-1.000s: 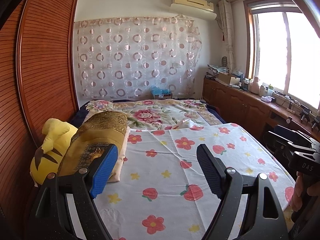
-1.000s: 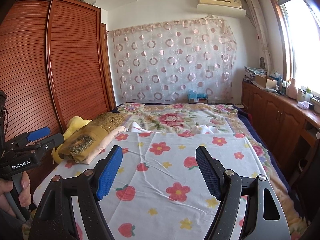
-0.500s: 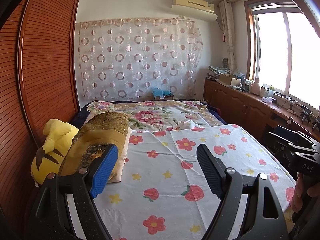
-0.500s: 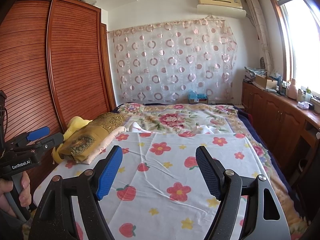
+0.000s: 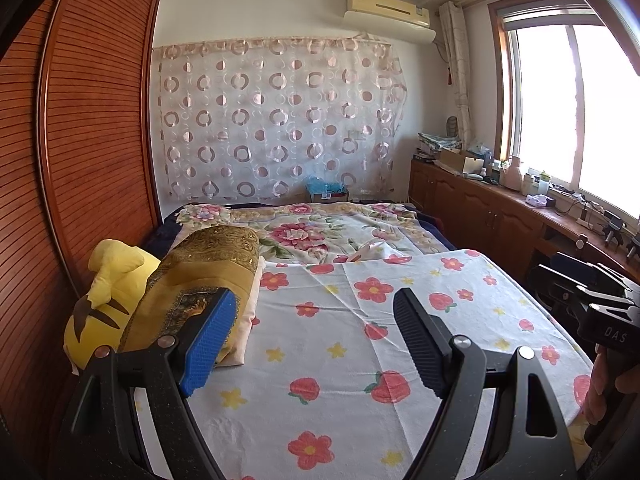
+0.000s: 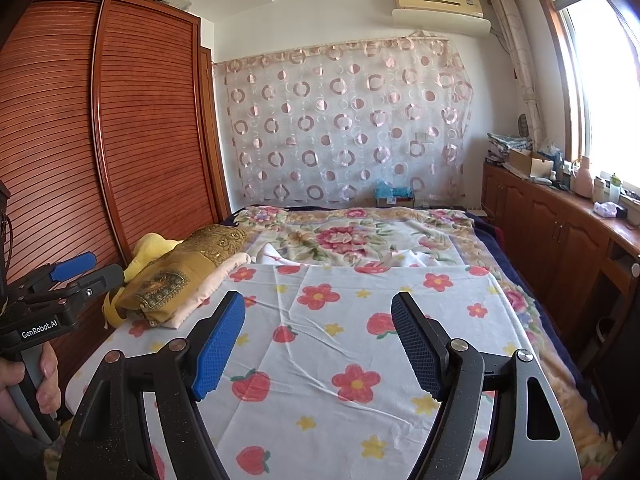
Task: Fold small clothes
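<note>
A white sheet with red flowers and strawberries (image 5: 340,360) (image 6: 320,340) lies spread flat over the near half of the bed. At its far edge a small crumpled white cloth (image 5: 368,250) (image 6: 276,254) pokes up; I cannot tell what it is. My left gripper (image 5: 314,300) hovers above the sheet's left side, open and empty. My right gripper (image 6: 318,302) hovers over the sheet's middle, open and empty too. Each gripper shows in the other's view, held by a hand: the left gripper (image 6: 94,270) at the left edge, the right gripper (image 5: 560,280) at the right edge.
A gold patterned pillow (image 5: 208,264) (image 6: 188,264) and a yellow plush toy (image 5: 104,300) (image 6: 150,246) lie along the bed's left side, by the wooden wardrobe (image 5: 92,140). A floral blanket (image 5: 320,232) covers the far half. Low wooden cabinets (image 6: 552,232) line the right wall.
</note>
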The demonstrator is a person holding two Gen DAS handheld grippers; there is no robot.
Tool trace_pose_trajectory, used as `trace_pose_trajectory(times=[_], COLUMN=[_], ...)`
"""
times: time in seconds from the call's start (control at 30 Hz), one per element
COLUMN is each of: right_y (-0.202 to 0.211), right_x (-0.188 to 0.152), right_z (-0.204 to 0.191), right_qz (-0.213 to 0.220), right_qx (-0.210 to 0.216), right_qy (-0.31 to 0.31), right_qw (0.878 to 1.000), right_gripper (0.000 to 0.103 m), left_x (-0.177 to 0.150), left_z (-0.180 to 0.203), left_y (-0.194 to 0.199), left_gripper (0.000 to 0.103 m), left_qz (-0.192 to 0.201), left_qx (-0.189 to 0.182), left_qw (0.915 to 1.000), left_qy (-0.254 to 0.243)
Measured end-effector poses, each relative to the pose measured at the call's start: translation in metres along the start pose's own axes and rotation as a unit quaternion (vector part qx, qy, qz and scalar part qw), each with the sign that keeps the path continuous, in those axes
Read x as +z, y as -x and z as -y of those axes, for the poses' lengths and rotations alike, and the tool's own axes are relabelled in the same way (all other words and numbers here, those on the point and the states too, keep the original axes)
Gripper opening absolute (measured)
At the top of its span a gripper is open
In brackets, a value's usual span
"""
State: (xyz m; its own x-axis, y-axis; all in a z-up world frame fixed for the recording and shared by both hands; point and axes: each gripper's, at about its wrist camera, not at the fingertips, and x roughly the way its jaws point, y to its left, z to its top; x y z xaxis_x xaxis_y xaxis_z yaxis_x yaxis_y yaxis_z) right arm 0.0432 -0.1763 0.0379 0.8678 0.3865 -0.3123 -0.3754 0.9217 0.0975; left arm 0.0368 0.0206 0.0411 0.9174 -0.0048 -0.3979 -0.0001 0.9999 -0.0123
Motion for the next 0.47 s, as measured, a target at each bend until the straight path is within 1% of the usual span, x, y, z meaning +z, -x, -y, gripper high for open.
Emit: trace_pose_trajectory(times=[0.47], right_y=[0.0015], right_x=[0.0008], right_z=[0.001], right_qz=[0.002], right_qx=[0.0], right_qy=[0.0], right_qw=[1.0], right_gripper=[0.077], left_x=[-0.0019], left_z=[0.0006], left_y=[-0.001], left_gripper=[0.082], left_qz=[0.001], left_qx=[0.0], left_qw=[1.0], left_qy=[0.0])
